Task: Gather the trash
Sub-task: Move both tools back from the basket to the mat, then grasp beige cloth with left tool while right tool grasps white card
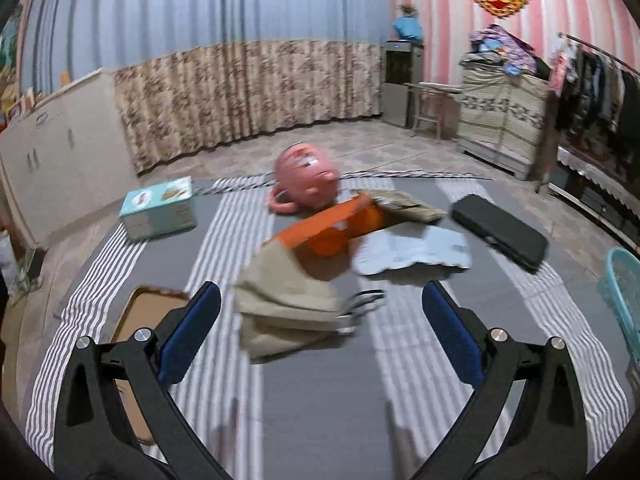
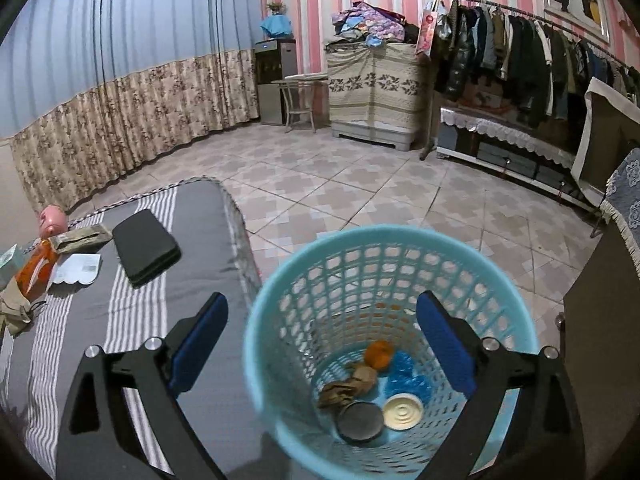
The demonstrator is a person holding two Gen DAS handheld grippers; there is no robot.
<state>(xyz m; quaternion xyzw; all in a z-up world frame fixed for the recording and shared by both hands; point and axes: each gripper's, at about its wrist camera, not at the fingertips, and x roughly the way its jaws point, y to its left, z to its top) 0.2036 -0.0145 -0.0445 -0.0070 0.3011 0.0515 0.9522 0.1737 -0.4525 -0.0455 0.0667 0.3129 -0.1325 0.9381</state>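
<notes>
Turquoise lattice plastic forms the waste basket (image 2: pixel 390 344), which stands on the floor just beside the right edge of the striped bed cover (image 2: pixel 208 240) — in its bottom lie a crumpled brown wrapper (image 2: pixel 352 386), an orange lump (image 2: pixel 379 355), a dark lid (image 2: pixel 359 422) and a cream lid (image 2: pixel 403 411). The right gripper (image 2: pixel 322 340) hangs over it, jaws spread wide and holding nothing. The left gripper (image 1: pixel 320 312) is likewise spread and empty above the cover's middle, where a beige pouch (image 1: pixel 290 312) lies against an orange packet (image 1: pixel 332 232).

Dim indoor light, fisheye-warped, motion-blurred.
</notes>
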